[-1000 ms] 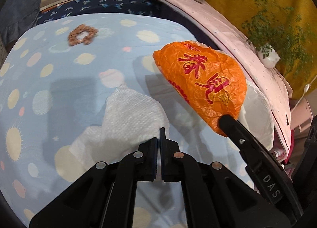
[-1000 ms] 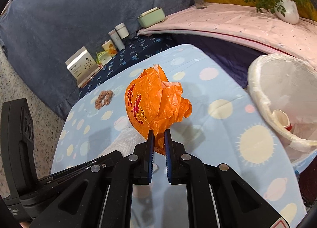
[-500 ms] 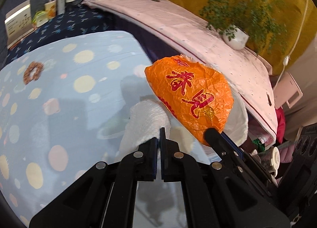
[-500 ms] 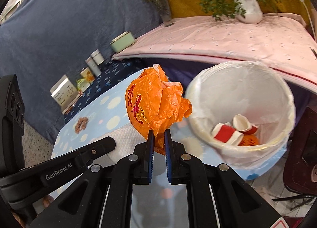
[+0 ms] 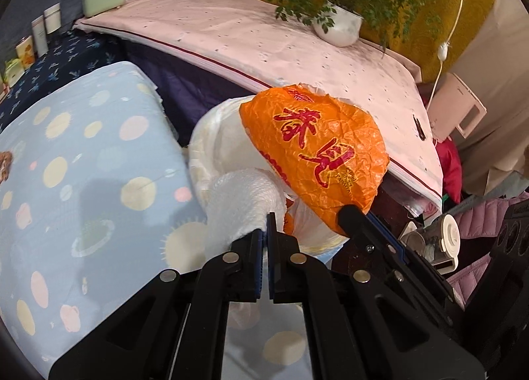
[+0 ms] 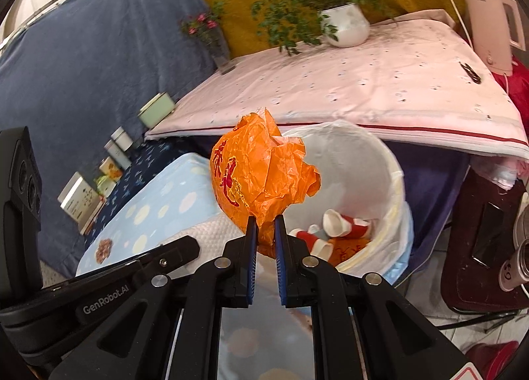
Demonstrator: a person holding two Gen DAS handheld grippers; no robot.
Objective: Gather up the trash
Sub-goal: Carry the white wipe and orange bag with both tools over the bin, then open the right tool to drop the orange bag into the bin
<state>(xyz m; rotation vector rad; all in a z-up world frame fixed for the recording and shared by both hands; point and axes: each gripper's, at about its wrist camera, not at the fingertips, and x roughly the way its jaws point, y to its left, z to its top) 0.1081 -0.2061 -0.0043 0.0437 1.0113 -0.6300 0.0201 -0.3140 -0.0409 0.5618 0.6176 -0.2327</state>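
My left gripper (image 5: 266, 226) is shut on a white paper towel (image 5: 244, 205), held over the near rim of the white-lined trash bin (image 5: 211, 135). My right gripper (image 6: 263, 226) is shut on a crumpled orange plastic bag (image 6: 261, 175) with red characters, held above the bin (image 6: 370, 162). The bag also shows in the left wrist view (image 5: 317, 152), with the right gripper's finger (image 5: 357, 218) under it. The bin holds red-and-white paper cups (image 6: 340, 226). The towel shows in the right wrist view (image 6: 211, 229) behind the left gripper's finger (image 6: 172, 251).
A light blue dotted table (image 5: 82, 162) lies to the left with a brown scrunchie (image 6: 104, 247) on it. A pink-covered table (image 6: 363, 82) with a potted plant (image 6: 347, 24) stands behind the bin. Boxes and jars (image 6: 115, 155) line the back left. Clutter and a kettle (image 6: 496, 33) are at right.
Both grippers have carried the towel and the orange bag rightward from over the blue table to above the bin. Both stay shut on their loads.
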